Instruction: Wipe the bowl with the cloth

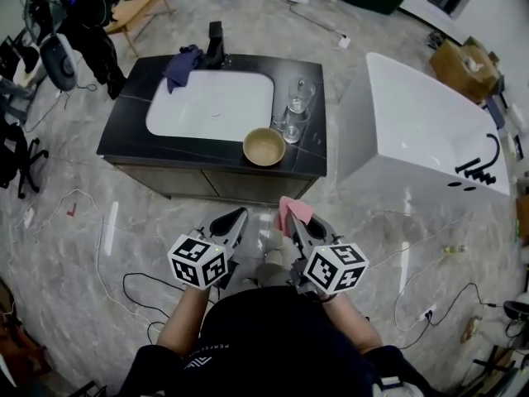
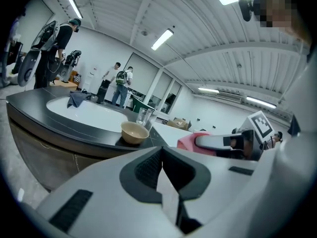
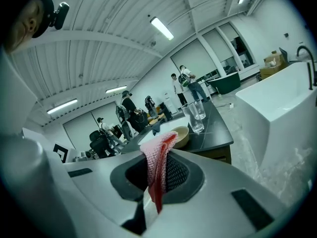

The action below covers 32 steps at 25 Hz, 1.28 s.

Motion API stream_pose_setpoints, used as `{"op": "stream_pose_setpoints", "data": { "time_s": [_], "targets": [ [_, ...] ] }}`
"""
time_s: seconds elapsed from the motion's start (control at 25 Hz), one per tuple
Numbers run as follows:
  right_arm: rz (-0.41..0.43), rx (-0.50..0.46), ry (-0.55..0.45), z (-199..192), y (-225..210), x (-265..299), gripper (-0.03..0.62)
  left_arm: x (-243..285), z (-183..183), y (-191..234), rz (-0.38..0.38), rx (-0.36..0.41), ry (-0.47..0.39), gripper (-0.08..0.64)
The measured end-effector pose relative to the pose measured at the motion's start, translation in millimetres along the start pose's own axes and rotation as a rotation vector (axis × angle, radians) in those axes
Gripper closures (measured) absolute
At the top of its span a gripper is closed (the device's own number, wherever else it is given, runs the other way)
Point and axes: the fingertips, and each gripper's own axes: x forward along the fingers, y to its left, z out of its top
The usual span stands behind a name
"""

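A tan bowl (image 1: 264, 146) stands upright near the front edge of the dark counter (image 1: 132, 131), right of the white sink basin (image 1: 211, 104). It shows too in the left gripper view as the bowl (image 2: 134, 132) and in the right gripper view as the bowl (image 3: 181, 136). My right gripper (image 1: 291, 221) is shut on a pink cloth (image 1: 294, 211), which sticks up from its jaws as the cloth (image 3: 157, 168). My left gripper (image 1: 238, 219) is shut with nothing in it, its tip (image 2: 167, 187) pointing at the counter. Both hang in front of the counter, well short of the bowl.
Two drinking glasses (image 1: 298, 102) stand just right of the bowl. A dark blue rag (image 1: 182, 66) lies at the sink's back left by a black tap (image 1: 216, 41). A white bathtub (image 1: 430, 131) stands to the right. Cables (image 1: 99, 246) trail on the floor. People stand at the back.
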Motion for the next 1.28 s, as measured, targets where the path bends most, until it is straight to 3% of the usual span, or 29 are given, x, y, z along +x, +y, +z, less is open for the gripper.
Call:
{"op": "stream_pose_setpoints", "data": {
  "time_s": [0.88,1.28],
  "targets": [
    [0.096,-0.02,0.045,39,-51,52,0.549,66,13,44,0.183,-0.018,0.013,0.551],
    [0.056,-0.009,0.016,56,-52,75,0.549,85,34,80,0.157,-0.019,0.041,0.55]
  ]
}}
